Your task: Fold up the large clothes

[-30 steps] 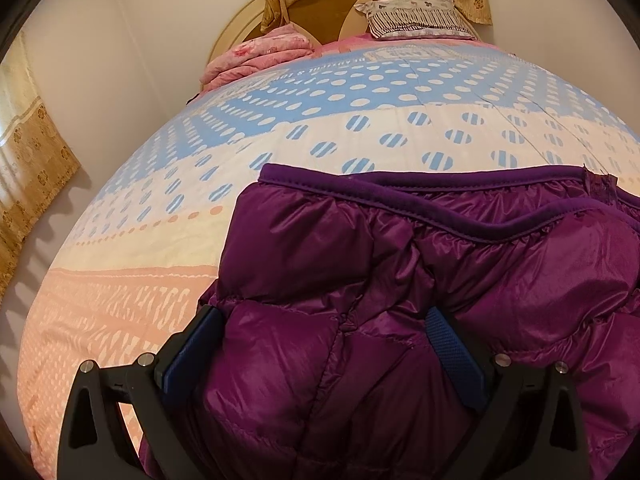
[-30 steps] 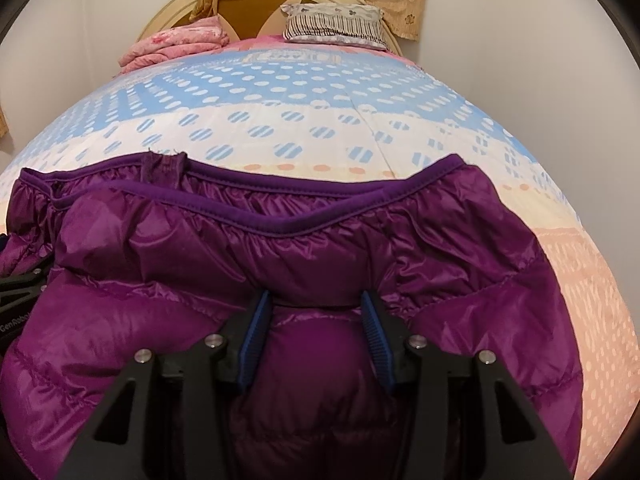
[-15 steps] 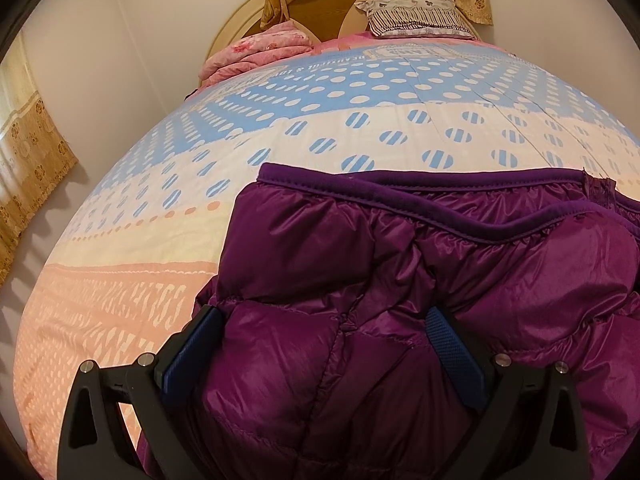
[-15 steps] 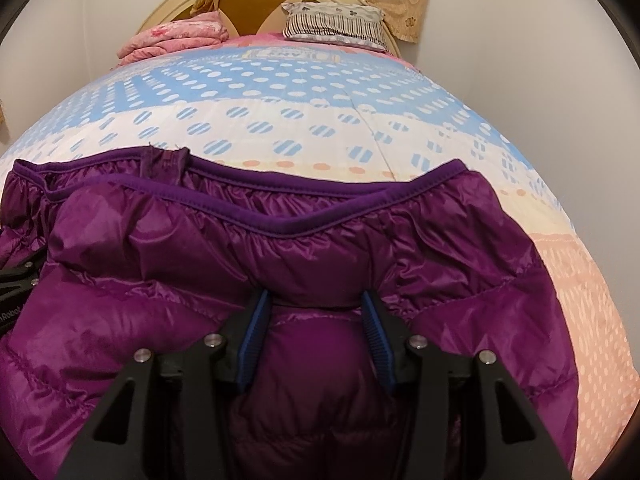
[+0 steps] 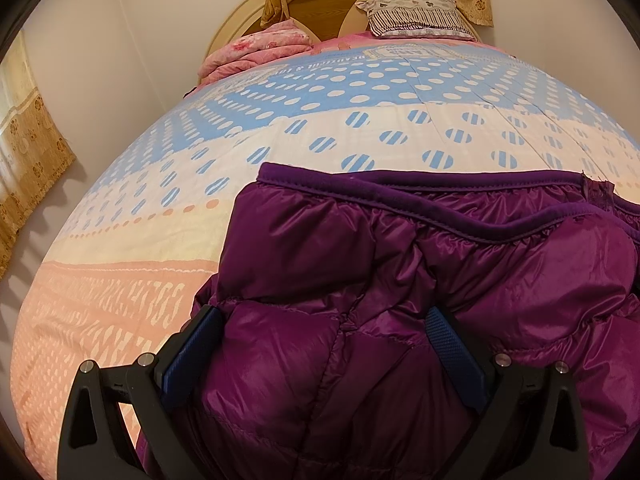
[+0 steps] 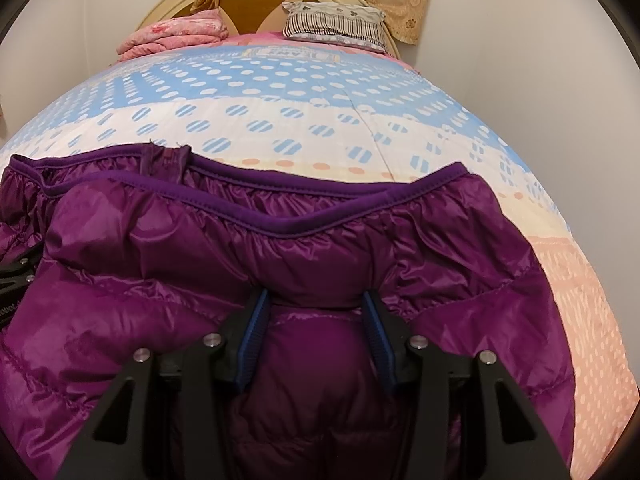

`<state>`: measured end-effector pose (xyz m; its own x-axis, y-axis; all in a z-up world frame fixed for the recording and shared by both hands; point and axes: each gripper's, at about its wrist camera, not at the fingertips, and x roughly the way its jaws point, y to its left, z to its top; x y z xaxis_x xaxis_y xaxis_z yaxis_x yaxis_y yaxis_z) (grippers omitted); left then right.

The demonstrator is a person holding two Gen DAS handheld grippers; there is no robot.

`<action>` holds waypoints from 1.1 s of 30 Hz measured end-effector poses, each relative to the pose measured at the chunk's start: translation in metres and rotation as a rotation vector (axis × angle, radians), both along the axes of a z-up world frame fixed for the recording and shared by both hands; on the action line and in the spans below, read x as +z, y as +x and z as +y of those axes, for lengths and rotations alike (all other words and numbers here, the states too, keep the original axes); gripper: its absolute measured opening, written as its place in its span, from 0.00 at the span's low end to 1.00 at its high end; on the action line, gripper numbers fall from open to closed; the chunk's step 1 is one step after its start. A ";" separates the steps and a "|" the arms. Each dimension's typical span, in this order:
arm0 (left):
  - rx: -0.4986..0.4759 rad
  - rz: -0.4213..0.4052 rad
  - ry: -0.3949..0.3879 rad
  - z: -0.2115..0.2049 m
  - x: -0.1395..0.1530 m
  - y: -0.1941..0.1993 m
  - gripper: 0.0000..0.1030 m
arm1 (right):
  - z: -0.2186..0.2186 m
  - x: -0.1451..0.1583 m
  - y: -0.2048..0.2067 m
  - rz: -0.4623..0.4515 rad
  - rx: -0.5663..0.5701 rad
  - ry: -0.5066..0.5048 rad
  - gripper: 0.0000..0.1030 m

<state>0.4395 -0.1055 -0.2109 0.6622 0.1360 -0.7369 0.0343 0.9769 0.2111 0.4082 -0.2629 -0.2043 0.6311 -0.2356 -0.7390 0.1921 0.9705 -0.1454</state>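
1. Nearest, in the left wrist view: left gripper [image 5: 326, 332] with black fingers and blue pads [image 5: 192, 354], spread wide around a thick bulge of a shiny purple quilted down jacket [image 5: 400, 280]; cannot tell whether truly clenched or merely straddling the padding, though fabric fills the whole gap and touches both pads.
2. Nearest, in the right wrist view: right gripper [image 6: 316, 332], narrower, blue pads [image 6: 253, 346] pressed into a puffed fold of the same jacket [image 6: 280, 256], fabric pinched and creased between them; grasping the jacket.
3. At the left edge of the right wrist view, a black part of the other tool, half buried by purple fabric.
4. Jacket spread on the near end of the bed, over the peach band of a quilted bedspread [image 5: 120, 280] patterned in peach, cream and blue with dots.
5. Just beyond the grips, darker purple bound hem [image 6: 304, 232] running across, gathered; zipper end [image 6: 166, 160] poking up at the far edge.
6. Farther, cream band with striped blue dots, then blue band with white dots.
7. Far end: folded pink floral blanket [image 5: 260, 50], striped grey pillow [image 5: 416, 16], rounded cream headboard [image 6: 176, 10].
8. Behind and left: gold patterned curtains [image 5: 36, 160], plain pale walls.
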 end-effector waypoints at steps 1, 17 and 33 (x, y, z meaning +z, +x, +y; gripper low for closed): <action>-0.001 0.003 -0.001 0.000 0.000 0.000 0.99 | 0.000 0.000 0.000 0.000 0.000 0.000 0.50; 0.066 -0.104 -0.107 0.052 0.064 -0.033 0.99 | 0.010 0.041 -0.005 -0.032 -0.014 0.132 0.64; 0.116 0.029 -0.156 0.061 -0.001 -0.017 0.99 | 0.047 -0.001 0.011 0.000 -0.002 0.042 0.65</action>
